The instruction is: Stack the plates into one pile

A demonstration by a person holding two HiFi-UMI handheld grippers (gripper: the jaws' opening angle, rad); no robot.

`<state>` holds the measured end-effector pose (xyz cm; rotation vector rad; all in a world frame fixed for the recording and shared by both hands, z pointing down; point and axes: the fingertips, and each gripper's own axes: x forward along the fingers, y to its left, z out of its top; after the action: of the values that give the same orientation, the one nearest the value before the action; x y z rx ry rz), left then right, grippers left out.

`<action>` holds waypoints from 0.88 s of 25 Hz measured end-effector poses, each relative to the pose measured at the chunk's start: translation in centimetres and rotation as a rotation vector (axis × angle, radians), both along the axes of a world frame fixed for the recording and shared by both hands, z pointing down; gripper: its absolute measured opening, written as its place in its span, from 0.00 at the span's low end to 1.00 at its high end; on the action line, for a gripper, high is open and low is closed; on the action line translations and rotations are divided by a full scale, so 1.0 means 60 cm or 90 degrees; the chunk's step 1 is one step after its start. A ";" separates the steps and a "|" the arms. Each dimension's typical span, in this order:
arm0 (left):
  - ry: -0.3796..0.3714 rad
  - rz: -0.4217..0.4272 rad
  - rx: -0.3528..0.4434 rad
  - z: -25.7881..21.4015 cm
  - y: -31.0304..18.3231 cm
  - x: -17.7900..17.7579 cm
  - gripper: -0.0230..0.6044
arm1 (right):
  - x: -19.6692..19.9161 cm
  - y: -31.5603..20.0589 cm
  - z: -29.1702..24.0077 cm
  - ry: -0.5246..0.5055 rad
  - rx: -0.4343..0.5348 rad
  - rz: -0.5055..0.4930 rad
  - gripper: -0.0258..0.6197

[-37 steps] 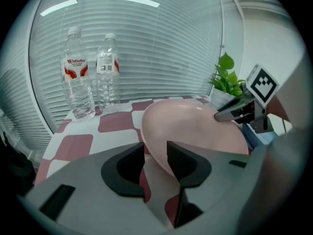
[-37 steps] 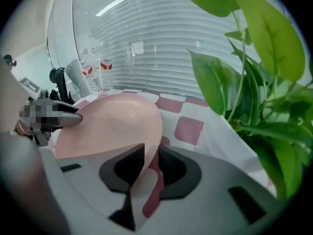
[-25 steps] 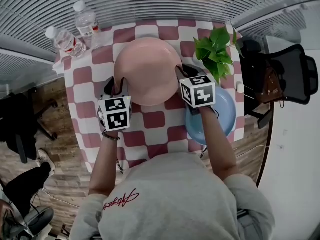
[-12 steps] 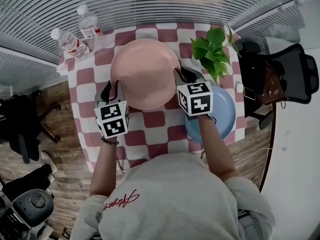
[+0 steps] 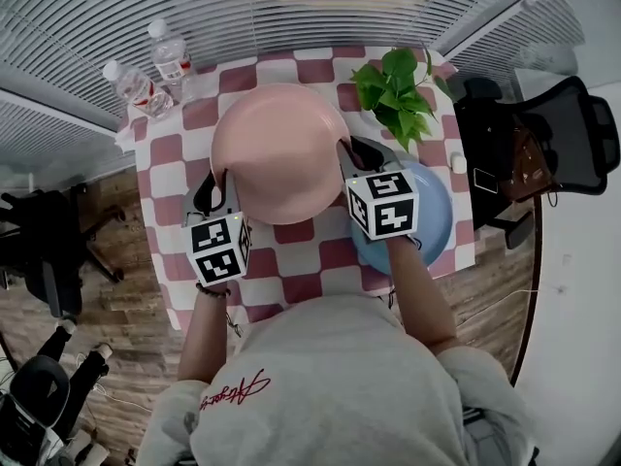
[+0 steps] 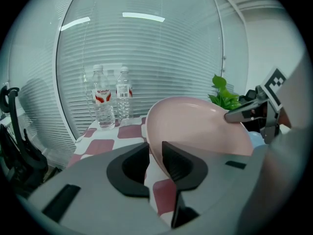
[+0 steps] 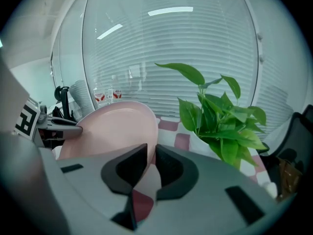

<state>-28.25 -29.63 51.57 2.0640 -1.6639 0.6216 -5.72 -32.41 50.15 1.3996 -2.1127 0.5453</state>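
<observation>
Both tools hold the pink plate [image 5: 281,153] over the checkered worktop [image 5: 291,260].
Head view: left tool [image 5: 215,187] and right tool [image 5: 354,153] pinch opposite rims; the blue plate [image 5: 432,212] lies by the right tool. Left gripper view: jaws closing, clenched on the rim. Right gripper view: likewise.

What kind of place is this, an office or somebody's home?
Most likely an office or meeting room, not a home: slatted blinds line the glass walls, and a black office chair stands beside a small table covered with a checked cloth, on a wood-look floor.
</observation>
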 end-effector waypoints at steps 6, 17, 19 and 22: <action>-0.005 -0.011 0.014 -0.029 0.035 0.022 0.18 | 0.022 0.028 -0.025 -0.025 0.013 -0.009 0.13; -0.002 -0.015 0.009 -0.054 0.092 0.107 0.18 | 0.106 0.077 -0.039 -0.043 0.014 -0.013 0.13; -0.005 -0.011 0.009 -0.057 0.097 0.126 0.18 | 0.126 0.084 -0.038 -0.043 0.013 -0.009 0.13; -0.007 -0.008 0.007 -0.060 0.109 0.151 0.18 | 0.151 0.096 -0.040 -0.045 0.012 -0.008 0.13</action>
<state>-19.17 -23.09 47.95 2.0589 -1.6896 0.6226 3.36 -26.64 47.77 1.3954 -2.1868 0.5788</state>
